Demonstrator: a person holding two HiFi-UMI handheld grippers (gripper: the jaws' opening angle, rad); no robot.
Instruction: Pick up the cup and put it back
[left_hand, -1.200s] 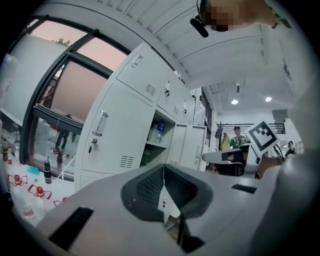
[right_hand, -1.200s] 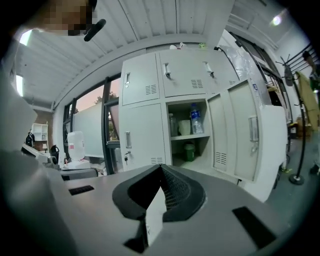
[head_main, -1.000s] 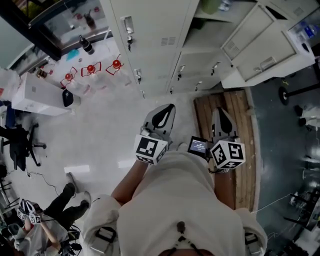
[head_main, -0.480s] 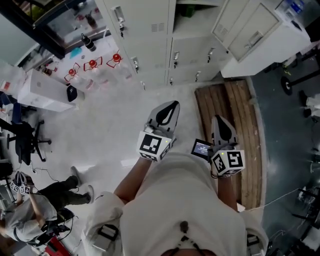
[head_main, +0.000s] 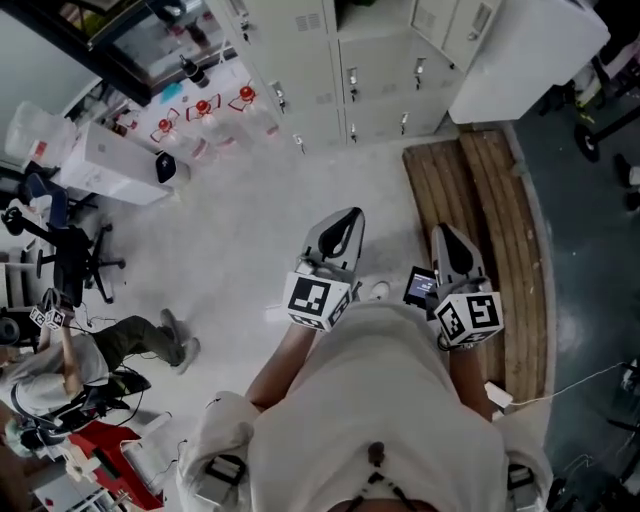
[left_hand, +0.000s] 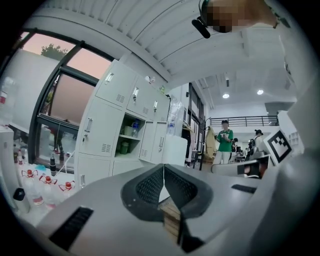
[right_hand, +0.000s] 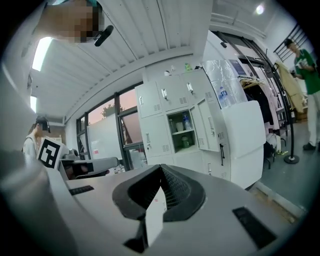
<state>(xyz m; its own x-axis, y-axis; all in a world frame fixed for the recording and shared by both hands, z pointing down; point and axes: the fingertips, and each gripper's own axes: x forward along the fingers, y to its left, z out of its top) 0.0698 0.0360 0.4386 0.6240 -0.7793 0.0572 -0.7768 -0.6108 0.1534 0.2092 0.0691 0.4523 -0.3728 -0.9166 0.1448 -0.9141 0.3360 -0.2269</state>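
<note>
1. The left gripper (head_main: 348, 216) is held out level in front of the person, above the pale floor (head_main: 240, 250). In the left gripper view its jaws are closed tip to tip with nothing between them.
2. The right gripper (head_main: 443, 233) is just beside it, over the edge of a wooden pallet (head_main: 485, 200). Its jaws are also pressed together and hold nothing. A small lit screen (head_main: 421, 286) sits on its inner side.
3. Both grippers point toward a bank of pale metal lockers (head_main: 375, 60) at the far side of the floor, well apart from them.
4. One locker compartment stands open. On its lower shelf is what looks like a green cup (right_hand: 185, 141), and a plastic bottle (right_hand: 186, 122) is on the shelf above. The head view does not show the cup clearly.
5. Left of the lockers, clear bottles with red caps (head_main: 203, 108) stand on the floor near a white box (head_main: 105, 165).
6. An office chair (head_main: 72, 262) and a seated person (head_main: 60, 370) are at the lower left, far from the grippers.
</note>
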